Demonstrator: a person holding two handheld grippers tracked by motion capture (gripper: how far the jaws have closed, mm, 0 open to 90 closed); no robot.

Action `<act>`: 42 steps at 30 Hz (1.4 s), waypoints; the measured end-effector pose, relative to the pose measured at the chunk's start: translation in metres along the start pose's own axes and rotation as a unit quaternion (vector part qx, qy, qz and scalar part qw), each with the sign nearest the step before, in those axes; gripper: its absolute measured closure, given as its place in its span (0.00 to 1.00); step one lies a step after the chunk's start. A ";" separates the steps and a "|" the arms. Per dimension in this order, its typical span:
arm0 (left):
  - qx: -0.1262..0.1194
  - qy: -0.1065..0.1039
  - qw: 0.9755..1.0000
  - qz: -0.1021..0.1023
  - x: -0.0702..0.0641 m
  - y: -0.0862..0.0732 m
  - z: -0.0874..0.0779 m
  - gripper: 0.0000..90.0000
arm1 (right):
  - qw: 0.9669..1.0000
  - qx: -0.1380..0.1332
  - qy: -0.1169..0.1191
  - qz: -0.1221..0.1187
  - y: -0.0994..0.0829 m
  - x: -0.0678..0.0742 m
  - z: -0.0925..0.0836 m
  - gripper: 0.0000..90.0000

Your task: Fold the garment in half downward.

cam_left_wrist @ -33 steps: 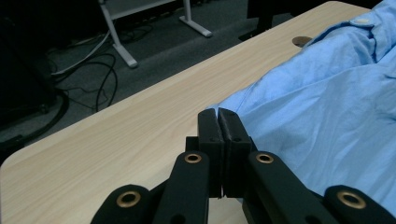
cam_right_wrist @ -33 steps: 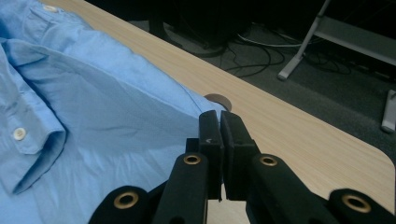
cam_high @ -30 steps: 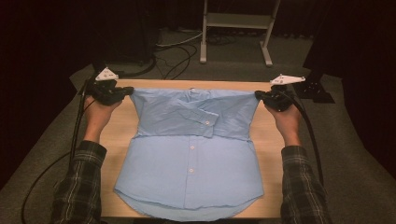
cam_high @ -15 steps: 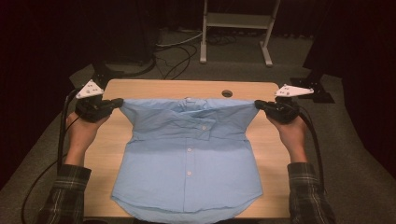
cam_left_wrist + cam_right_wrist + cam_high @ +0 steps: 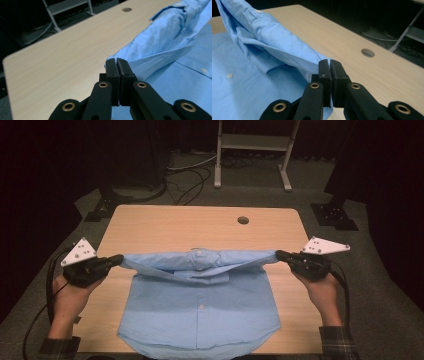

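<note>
- Left claw [image 5: 119, 260] is clamped on the shirt's [image 5: 200, 315] folded top edge at its left end.
- Right claw [image 5: 280, 255] pinches the same edge at its right end.
- The edge hangs taut between the 2 claws, collar [image 5: 200, 256] midway.
- The shirt's lower half lies flat on the surface [image 5: 190, 227], hem at the near edge.

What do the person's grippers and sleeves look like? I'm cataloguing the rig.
Both the left gripper and right gripper are black, each topped by a grey three-cornered plate with small dark dots and trailing a black cable. The fingers are flat black blocks on arms with brass-coloured rivets. Sleeves are dark plaid.
</note>
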State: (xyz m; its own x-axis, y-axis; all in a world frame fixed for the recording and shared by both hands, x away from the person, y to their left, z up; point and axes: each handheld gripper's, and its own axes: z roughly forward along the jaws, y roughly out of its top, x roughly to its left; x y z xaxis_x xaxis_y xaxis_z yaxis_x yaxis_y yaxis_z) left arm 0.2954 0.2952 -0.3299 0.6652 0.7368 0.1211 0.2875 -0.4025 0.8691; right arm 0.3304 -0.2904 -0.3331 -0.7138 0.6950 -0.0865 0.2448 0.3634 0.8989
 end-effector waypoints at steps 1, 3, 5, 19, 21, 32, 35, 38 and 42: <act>0.005 -0.004 1.000 0.000 -0.004 -0.004 -0.002 0.99 | 1.000 0.002 0.004 0.000 -0.004 0.003 -0.002 0.98; 0.010 -0.010 1.000 -0.005 -0.010 -0.012 -0.006 0.99 | 1.000 0.003 0.013 0.007 -0.011 0.008 -0.006 0.98; 0.012 -0.016 1.000 -0.010 -0.016 -0.020 -0.009 0.99 | 1.000 0.001 0.023 0.016 -0.019 0.013 -0.009 0.98; 0.076 -0.069 0.993 -0.058 -0.039 -0.073 -0.016 0.99 | 0.994 0.065 0.059 0.068 -0.083 0.051 -0.017 0.98; 0.090 -0.080 0.991 -0.058 -0.042 -0.079 -0.015 0.99 | 0.992 0.082 0.061 0.071 -0.092 0.057 -0.016 0.98; 0.151 -0.112 0.981 -0.039 -0.054 -0.099 0.002 0.98 | 0.985 0.134 0.065 0.087 -0.117 0.071 -0.014 0.97; 0.157 -0.111 0.981 -0.037 -0.055 -0.099 0.005 0.98 | 0.985 0.135 0.064 0.090 -0.121 0.074 -0.015 0.97; 0.161 -0.108 0.981 -0.033 -0.056 -0.098 0.006 0.98 | 0.985 0.134 0.059 0.087 -0.122 0.076 -0.016 0.97; 0.167 -0.098 0.981 -0.025 -0.055 -0.094 0.012 0.98 | 0.985 0.138 0.054 0.083 -0.120 0.075 -0.014 0.97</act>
State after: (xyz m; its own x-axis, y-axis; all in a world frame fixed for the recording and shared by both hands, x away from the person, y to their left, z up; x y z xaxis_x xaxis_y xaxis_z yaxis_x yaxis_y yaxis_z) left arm 0.2401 0.2856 -0.4237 0.7550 0.6545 -0.0401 0.5107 -0.5486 0.6620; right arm 0.2384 -0.2909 -0.4415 -0.7105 0.6948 0.1116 0.5229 0.4152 0.7444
